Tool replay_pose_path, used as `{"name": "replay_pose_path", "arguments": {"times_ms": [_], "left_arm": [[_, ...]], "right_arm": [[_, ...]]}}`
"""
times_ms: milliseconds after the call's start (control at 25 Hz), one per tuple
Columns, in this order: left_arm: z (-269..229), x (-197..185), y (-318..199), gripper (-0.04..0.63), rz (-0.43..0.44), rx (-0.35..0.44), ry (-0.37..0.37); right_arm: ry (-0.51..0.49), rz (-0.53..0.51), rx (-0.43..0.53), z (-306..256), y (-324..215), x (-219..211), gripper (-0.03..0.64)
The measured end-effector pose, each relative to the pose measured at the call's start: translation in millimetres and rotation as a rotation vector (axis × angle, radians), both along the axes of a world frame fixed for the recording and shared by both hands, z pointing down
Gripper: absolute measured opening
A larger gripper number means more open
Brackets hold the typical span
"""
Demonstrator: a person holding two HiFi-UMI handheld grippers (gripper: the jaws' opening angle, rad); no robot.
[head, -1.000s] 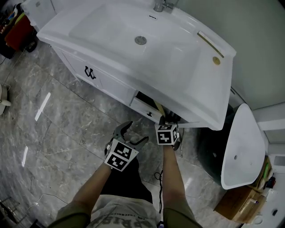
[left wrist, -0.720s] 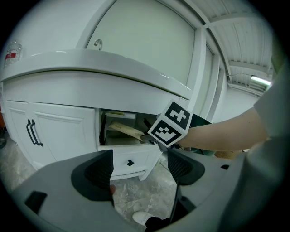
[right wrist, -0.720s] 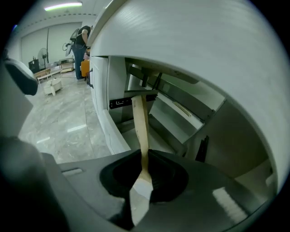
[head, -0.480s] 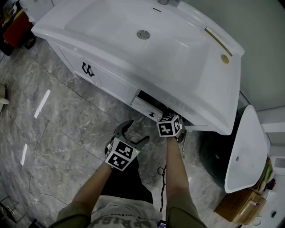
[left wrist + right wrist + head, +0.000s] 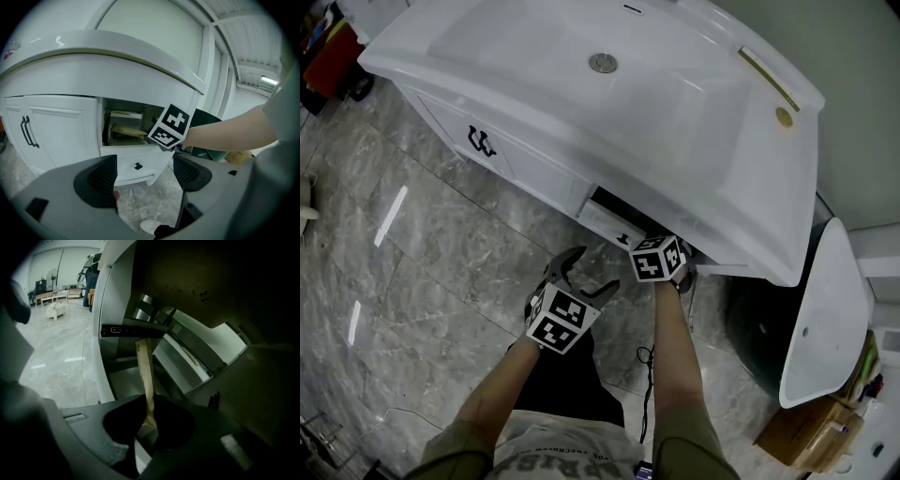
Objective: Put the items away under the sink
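The right gripper [image 5: 667,255] is clamped on a pale wooden stick [image 5: 145,376]. It sits at the mouth of the open cabinet [image 5: 123,124] under the sink [image 5: 581,141], and the stick's far end is up by a dark rail [image 5: 131,330] inside. The left gripper [image 5: 143,176] hangs just beside it over the floor [image 5: 441,262], jaws apart with nothing between them.

Head view: high, steeply down over sink [image 5: 675,103] and floor [image 5: 422,244]. Left gripper view: low, near, faces cabinet front [image 5: 56,136]. Right gripper view: close, inside open compartment [image 5: 126,380]. All three share that compartment.
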State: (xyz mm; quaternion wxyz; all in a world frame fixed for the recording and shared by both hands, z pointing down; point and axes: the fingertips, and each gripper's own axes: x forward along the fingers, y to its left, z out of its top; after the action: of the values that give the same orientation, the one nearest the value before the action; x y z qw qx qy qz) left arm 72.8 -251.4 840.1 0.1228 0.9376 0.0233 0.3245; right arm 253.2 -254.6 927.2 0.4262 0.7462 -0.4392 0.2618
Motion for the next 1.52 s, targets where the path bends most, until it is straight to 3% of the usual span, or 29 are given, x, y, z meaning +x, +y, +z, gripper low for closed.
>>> {"name": "replay_pose_path", "arguments": {"times_ms": [1000,1160,1520], "left_arm": [[7.5,6.9,-2.9,0.357,-0.012,0.005,-0.02],[10.9,5.0,-5.4,0.357,-0.021,0.003,-0.028],[6.0,4.1,-12.0,0.357,-0.036,0.006,-0.03]], "right_arm": [[-0.007,-0.025,0.021,7.7,-10.0,5.7,0.057],[-0.039,-0.025,0.049,5.1,-17.2,5.3,0.142],[-0.008,-0.023,0.053,2.0,-16.4,4.1,0.143]]}}
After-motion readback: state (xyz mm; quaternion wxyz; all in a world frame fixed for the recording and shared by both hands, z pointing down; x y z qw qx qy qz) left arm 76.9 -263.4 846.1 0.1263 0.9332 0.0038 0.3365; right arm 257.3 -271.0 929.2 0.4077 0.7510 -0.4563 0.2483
